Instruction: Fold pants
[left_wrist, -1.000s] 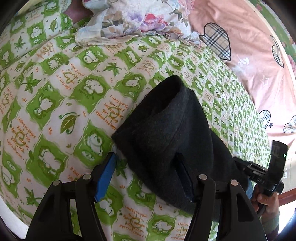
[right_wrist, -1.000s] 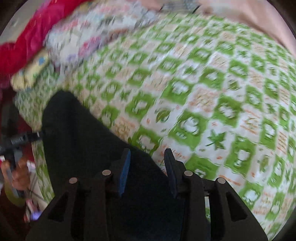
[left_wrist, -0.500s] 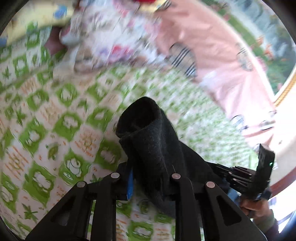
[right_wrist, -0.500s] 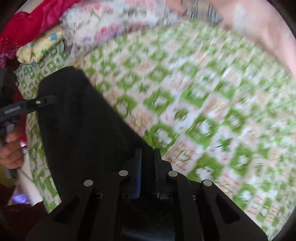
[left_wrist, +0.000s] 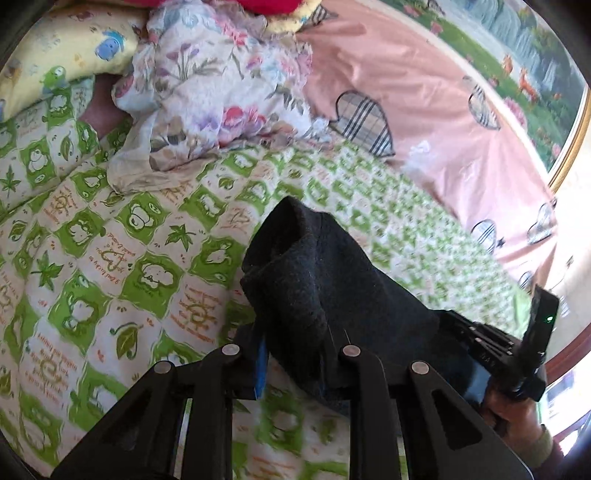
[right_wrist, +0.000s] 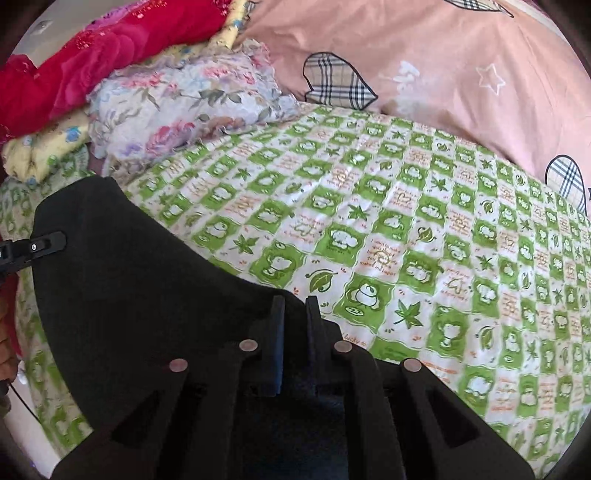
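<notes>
The left black two-finger gripper (left_wrist: 295, 354) has its jaws drawn in on a bunch of dark charcoal knit pants (left_wrist: 317, 280), the blue-lined left finger (left_wrist: 261, 360) pressed against the fabric's side. The right black two-finger gripper (right_wrist: 294, 332) has its jaws nearly together, pinching an edge of the same cloth between them. In the left wrist view the person's right hand (left_wrist: 517, 417) grips the right gripper's handle at the lower right edge.

I see dark fleecy pants (left_wrist: 314, 280), bunched and pinched in both claws, lifted and draped between them.
</notes>
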